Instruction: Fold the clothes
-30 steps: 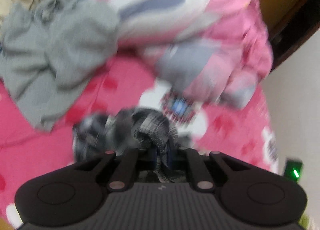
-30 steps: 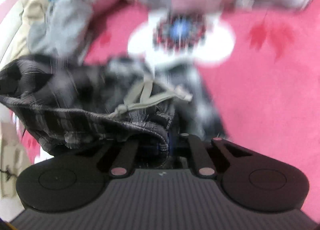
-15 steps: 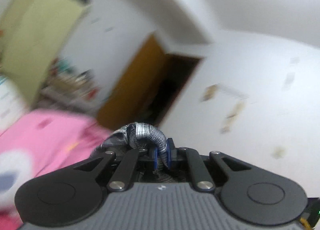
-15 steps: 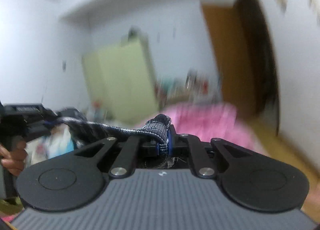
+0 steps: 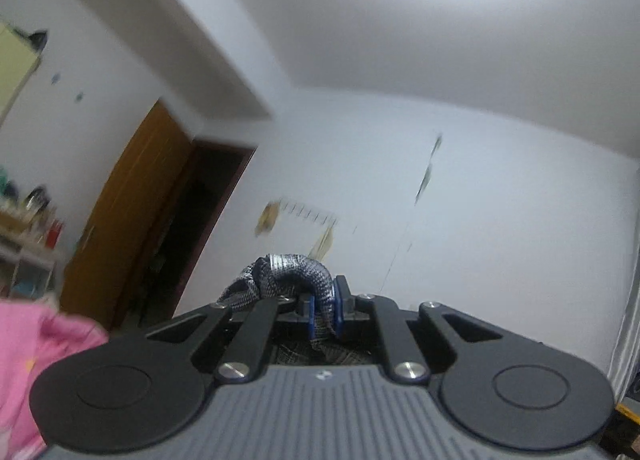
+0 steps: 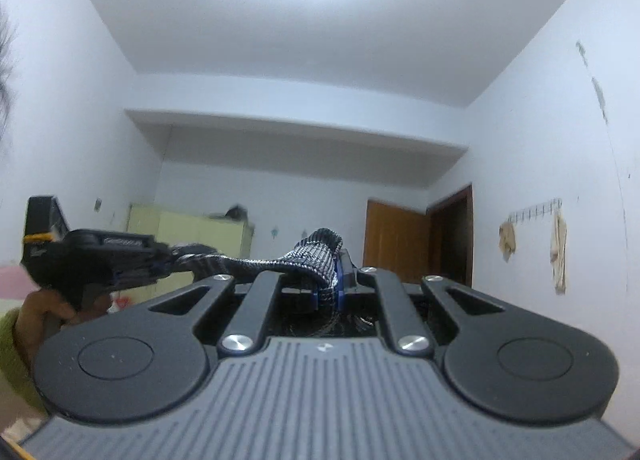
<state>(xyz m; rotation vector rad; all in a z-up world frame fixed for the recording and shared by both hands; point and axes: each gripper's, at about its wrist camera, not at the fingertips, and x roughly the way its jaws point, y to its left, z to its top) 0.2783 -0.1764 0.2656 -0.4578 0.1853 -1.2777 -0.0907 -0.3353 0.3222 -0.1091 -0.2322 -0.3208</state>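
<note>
A dark plaid garment [image 5: 294, 274] is pinched in my left gripper [image 5: 325, 318], which is shut on its edge and raised, facing the wall and ceiling. My right gripper [image 6: 329, 292] is shut on another part of the same garment [image 6: 320, 252]. The cloth edge stretches taut to the left toward the left gripper [image 6: 160, 258], seen from the side in the right wrist view. The rest of the garment hangs below, out of sight.
A pink bedcover [image 5: 36, 360] shows at the lower left. A brown door [image 5: 124, 215] and dark doorway stand beyond it. A yellow-green wardrobe [image 6: 192, 232] is at the far wall. Wall hooks with cloths [image 6: 556, 244] are on the right.
Both grippers have lifted the plaid garment off the pink bed and tilted upward. The views went from the bed to walls and ceiling. The cloth is now stretched between them.
</note>
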